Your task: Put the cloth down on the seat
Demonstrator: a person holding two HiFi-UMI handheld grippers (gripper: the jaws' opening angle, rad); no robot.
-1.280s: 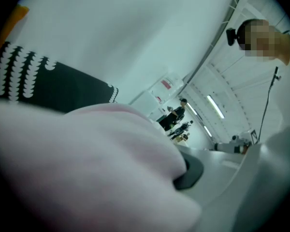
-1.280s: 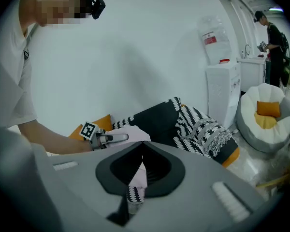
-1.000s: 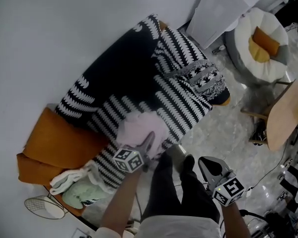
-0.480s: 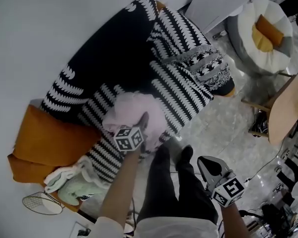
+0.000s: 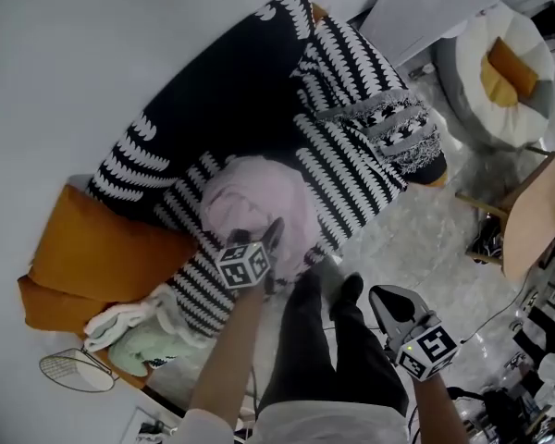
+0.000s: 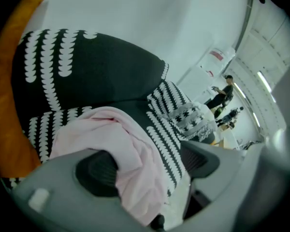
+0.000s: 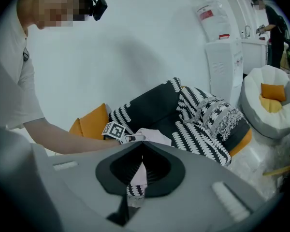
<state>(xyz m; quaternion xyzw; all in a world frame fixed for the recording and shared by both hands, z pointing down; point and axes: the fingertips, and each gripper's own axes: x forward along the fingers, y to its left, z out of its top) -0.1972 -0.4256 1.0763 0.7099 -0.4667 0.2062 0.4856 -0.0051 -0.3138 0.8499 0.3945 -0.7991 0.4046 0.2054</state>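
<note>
A pale pink cloth (image 5: 257, 206) lies bunched on the sofa seat (image 5: 347, 178), which is covered by a black-and-white patterned throw. My left gripper (image 5: 274, 239) sits at the cloth's near edge, by the seat's front. In the left gripper view the cloth (image 6: 130, 149) hangs loosely between the jaws, which are opening and stand wide; it brushes the left pad (image 6: 99, 172) and the right pad (image 6: 200, 159) is off it. My right gripper (image 5: 395, 302) hangs low at the right, away from the sofa, shut with nothing in it (image 7: 141, 144).
An orange cushion (image 5: 92, 257) and a heap of green and white cloths (image 5: 143, 340) lie at the sofa's left end. A round white pouf (image 5: 499, 72), a wooden table (image 5: 536, 211) and a white cabinet (image 5: 444, 7) stand to the right. The person's legs (image 5: 314, 350) are before the sofa.
The left gripper has carried the pink cloth further onto the seat and its jaws have spread apart, letting the cloth settle. The right gripper has stayed where it was.
</note>
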